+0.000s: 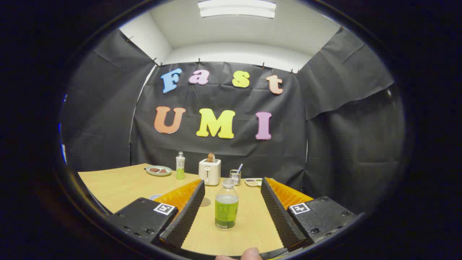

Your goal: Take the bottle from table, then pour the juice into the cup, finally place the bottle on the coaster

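Bottle [226, 206], part-filled with juice, upright between parted jaws.

A toaster [209, 172], second bottle [180, 165], plate [158, 170] and grater [235, 177] stand on the table [119, 186].

We see a booth hung with creased black cloth [223, 151] on three sides, clipped up along its top edge. Above the cloth, white walls [231, 54] rise to a white ceiling, where a rectangular light panel [236, 8] glows bright. A pale wooden desk [119, 186] fills the lower part of the room, its far edge running close to the back cloth.
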`<state>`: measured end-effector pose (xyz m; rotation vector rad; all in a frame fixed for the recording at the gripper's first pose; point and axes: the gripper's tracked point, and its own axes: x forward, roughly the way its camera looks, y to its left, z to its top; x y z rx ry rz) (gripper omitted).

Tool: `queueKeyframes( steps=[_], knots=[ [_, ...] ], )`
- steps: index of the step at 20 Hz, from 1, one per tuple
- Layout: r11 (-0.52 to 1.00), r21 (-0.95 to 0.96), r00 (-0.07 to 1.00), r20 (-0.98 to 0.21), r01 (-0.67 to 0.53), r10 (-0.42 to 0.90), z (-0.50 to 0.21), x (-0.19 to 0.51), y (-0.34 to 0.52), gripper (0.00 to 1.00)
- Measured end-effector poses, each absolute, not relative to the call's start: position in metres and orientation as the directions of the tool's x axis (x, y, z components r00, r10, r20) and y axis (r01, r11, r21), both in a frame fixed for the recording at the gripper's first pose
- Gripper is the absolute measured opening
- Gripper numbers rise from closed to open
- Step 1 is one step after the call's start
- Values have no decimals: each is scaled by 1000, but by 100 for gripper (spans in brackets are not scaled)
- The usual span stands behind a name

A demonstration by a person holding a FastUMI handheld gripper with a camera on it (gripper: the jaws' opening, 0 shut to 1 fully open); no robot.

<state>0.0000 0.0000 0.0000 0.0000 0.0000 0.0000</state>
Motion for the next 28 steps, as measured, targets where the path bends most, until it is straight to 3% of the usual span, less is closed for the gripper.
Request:
queueKeyframes(
  steps=[28],
  knots=[
    [999,25,999,-32,-22,23,-21,10,9,100]
  ],
)
